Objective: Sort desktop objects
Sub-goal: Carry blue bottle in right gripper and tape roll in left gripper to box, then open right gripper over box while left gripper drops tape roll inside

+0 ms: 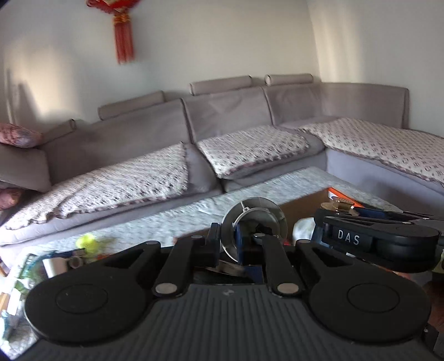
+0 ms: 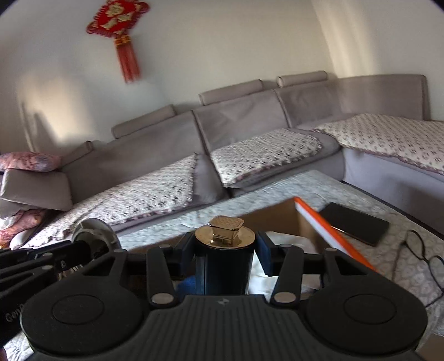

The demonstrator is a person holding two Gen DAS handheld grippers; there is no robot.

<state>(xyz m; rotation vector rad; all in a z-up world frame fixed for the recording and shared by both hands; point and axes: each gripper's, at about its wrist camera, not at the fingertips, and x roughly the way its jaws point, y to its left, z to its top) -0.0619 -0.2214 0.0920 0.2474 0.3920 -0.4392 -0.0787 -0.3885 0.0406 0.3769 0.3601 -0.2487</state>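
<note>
Dark bottle (image 2: 224,266) with gold cap (image 2: 224,232) held upright between fingers of right gripper (image 2: 224,257), narrowed onto its sides, above open cardboard box (image 2: 288,219). Silver disc-shaped object (image 1: 254,226) clamped between fingers of left gripper (image 1: 238,244), raised level, just beside right gripper. Black phone (image 2: 355,223) lies beyond right finger.

A grey sofa (image 2: 194,155) stands under a red knot ornament (image 2: 119,25).
</note>
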